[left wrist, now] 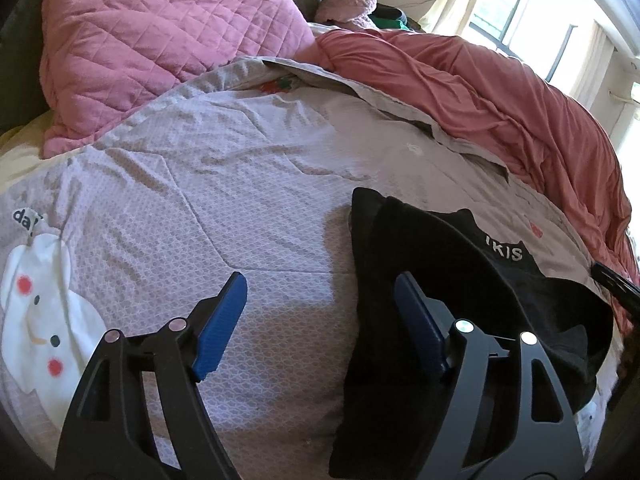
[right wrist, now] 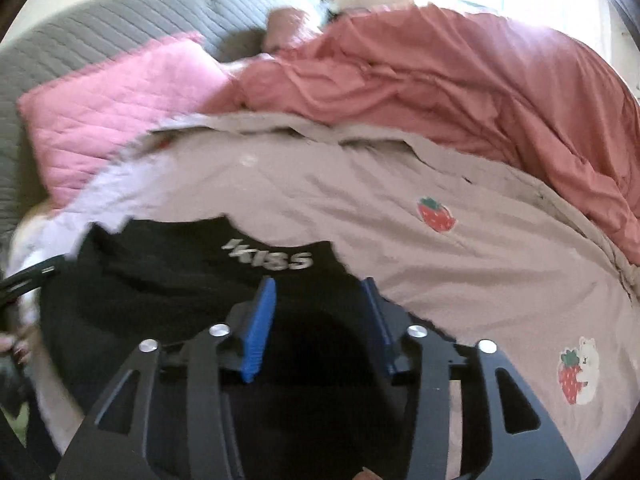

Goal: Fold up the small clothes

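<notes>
A small black garment with white "KISS" lettering lies partly folded on the pale patterned bed cover. My left gripper is open, its right blue pad over the garment's left edge, its left pad over bare cover. In the right wrist view the same black garment lies under my right gripper, which is open with both blue pads above the cloth. The other gripper's black frame shows at the left edge.
A pink quilted pillow lies at the back left. A rumpled salmon duvet runs along the back and right. A grey headboard stands behind. Strawberry prints mark the cover at the right.
</notes>
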Motion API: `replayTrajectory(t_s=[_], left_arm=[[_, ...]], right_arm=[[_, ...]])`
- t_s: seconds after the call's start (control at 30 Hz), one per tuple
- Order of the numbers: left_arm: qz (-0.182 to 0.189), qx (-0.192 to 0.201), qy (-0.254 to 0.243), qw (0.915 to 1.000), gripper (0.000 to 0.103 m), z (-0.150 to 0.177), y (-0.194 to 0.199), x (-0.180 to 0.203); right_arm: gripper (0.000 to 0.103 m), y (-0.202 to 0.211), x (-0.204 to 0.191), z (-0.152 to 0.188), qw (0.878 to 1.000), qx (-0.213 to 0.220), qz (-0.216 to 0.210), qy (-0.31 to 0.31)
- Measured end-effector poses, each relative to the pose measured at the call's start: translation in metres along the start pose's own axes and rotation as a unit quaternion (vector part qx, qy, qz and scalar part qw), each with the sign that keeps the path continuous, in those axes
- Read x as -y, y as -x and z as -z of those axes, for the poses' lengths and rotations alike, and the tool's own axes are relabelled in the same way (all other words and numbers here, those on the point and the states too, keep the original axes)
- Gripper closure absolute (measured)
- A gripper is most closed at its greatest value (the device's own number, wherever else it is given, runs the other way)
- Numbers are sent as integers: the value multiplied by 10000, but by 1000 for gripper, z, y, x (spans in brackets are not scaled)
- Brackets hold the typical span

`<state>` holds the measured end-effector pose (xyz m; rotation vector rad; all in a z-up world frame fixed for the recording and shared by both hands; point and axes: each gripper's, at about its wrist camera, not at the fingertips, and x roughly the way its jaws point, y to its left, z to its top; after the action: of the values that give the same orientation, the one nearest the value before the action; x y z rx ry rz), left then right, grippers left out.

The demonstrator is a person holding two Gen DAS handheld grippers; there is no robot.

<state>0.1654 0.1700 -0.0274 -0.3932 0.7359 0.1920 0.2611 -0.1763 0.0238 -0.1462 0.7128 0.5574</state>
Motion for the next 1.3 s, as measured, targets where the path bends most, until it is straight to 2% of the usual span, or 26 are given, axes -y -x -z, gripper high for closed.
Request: replayTrajectory(t_s=[0.07,0.1,0.2,0.27,0.37,0.43,0.47,0.5,0.6,0.73,0.87,0.93,1.0,1.03,1.13,1.3], left_arm=[[-19,18,-42,10000,32,0,0,1],[-35,27,-64,10000,32,0,0,1],[-68,71,-79,9999,32,1,2,3],[-51,100,-52,9999,32,1,3,1],[-34,149,-26,9999,32,1,6,0],[-16,195,-24,9998,32,1,8,1],[-4,221,-23,9998,32,0,9,0],[5,239,-26,9997,32,0,9,1],[52,260,-42,9996,32,-2,9,2],[95,264,-81,9996,32,-2,8,3],[99,200,-98,9997,31,-2,5,4],[114,195,-99,9997,31,-3,4,4],[147,189,-102,9997,31,-3,4,4],[164,181,-98,9997,31,-3,4,4],[290,140,-33,9995,31,-2,3,3],[540,67,110,9985,31,0,3,1]], right_arm=[[53,15,-24,10,9982,4,-527,286],[47,20,-35,14,9966,-9,-701,429],[42,29,-78,26,9878,-62,-1226,954],[37,25,-102,30,9830,-131,-1260,1328],[38,9,-131,35,9753,-306,-770,2046],[55,-4,-138,34,9705,-469,-680,2265],[78,-11,-138,29,9703,-564,-625,2268],[83,-16,-135,26,9711,-598,-598,2230],[84,-28,-119,6,9771,-535,-568,1978],[84,-61,-80,-23,9899,-627,-235,1248],[68,-70,-43,-37,9964,-511,202,643],[62,-56,-25,-37,9985,-324,293,324],[49,-34,-4,-33,9990,-39,439,70],[48,-23,5,-30,9986,77,515,-41],[48,13,41,-15,9959,393,713,-399],[47,42,72,16,9964,368,626,-433]])
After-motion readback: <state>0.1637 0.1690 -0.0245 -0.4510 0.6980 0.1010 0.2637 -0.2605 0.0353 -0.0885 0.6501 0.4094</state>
